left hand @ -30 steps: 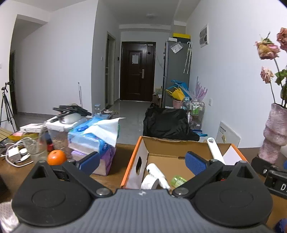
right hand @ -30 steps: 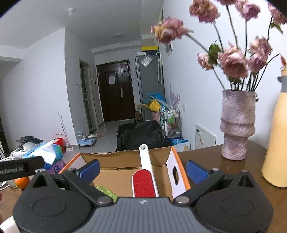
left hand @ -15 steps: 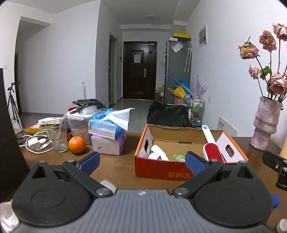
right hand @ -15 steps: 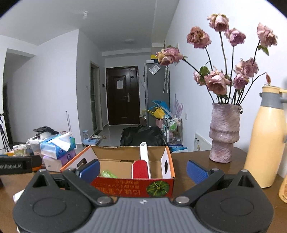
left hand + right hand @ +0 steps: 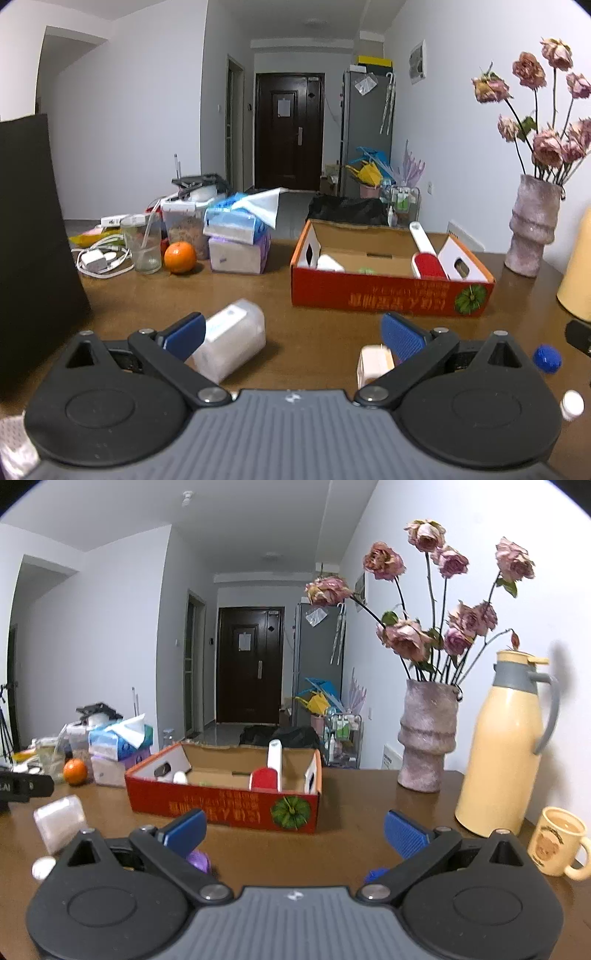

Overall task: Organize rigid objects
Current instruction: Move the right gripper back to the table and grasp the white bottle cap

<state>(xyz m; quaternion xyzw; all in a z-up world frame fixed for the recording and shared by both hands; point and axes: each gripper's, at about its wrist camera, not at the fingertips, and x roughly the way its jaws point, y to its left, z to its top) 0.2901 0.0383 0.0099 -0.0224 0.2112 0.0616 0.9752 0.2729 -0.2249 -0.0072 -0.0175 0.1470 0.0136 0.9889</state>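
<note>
Brown table point(image 5: 314, 295), red box point(image 5: 388, 291) part-filled. Both grippers point(image 5: 293, 334) point(image 5: 295, 829) wide, empty. I judge next: pick frosted container point(image 5: 231, 339), box it.

The brown table point(image 5: 317, 314) has bare room between the red box point(image 5: 391, 291) and the left tool point(image 5: 293, 334), whose two sides stand wide apart. A clear plastic box point(image 5: 231, 339) lies by its left side and a small cream block point(image 5: 373, 363) by its right. A tall dark thing point(image 5: 33, 229) blocks the far left. Ahead of the right tool point(image 5: 295, 829) the table is bare up to the red box. The vase point(image 5: 426, 738), yellow jug point(image 5: 506, 746) and mug point(image 5: 557, 840) crowd the right.
</note>
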